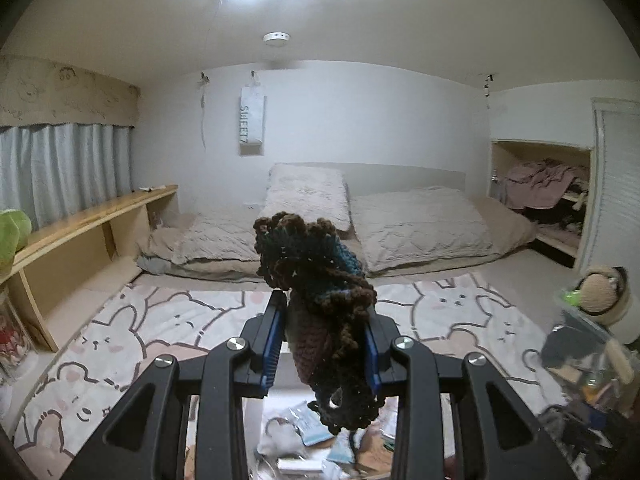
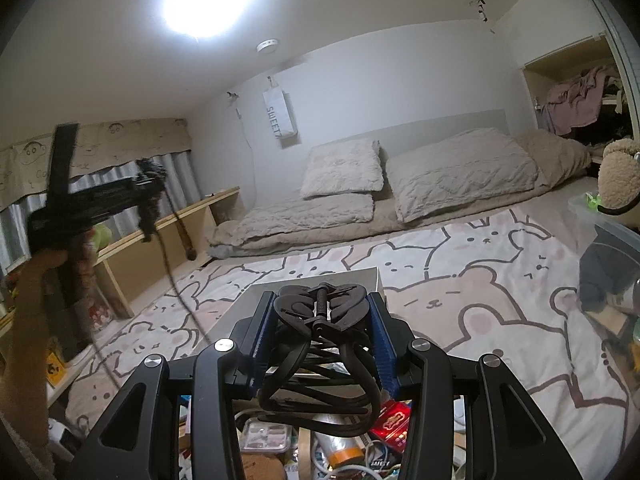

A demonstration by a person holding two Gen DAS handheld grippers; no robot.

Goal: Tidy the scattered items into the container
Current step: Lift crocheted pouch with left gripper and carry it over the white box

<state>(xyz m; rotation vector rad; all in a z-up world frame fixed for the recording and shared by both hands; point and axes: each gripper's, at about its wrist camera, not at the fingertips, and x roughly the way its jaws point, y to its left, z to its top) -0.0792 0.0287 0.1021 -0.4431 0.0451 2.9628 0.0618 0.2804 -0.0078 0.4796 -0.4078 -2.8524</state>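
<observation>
My left gripper (image 1: 325, 314) is shut on a crocheted piece (image 1: 308, 248) in dark brown and teal, which bulges above the blue pads and hangs below them. In the right wrist view the left gripper (image 2: 140, 188) is raised at the far left in a person's hand (image 2: 44, 264), and cords dangle from the crocheted piece (image 2: 151, 174). My right gripper (image 2: 321, 322) is shut on a black hair claw clip (image 2: 320, 300), held across its sides. A clear plastic container (image 1: 592, 344) with dark things inside stands at the right, also visible as the container (image 2: 612, 232) in the right wrist view.
A plush toy (image 1: 604, 292) sits on the container's far side. Loose packets and small items (image 2: 320, 448) lie under both grippers, beside a white low table (image 2: 352, 276). A bear-print rug (image 1: 120, 340) covers the floor. Behind it lie bedding with pillows (image 1: 420, 232) and a wooden shelf (image 1: 92, 224) on the left.
</observation>
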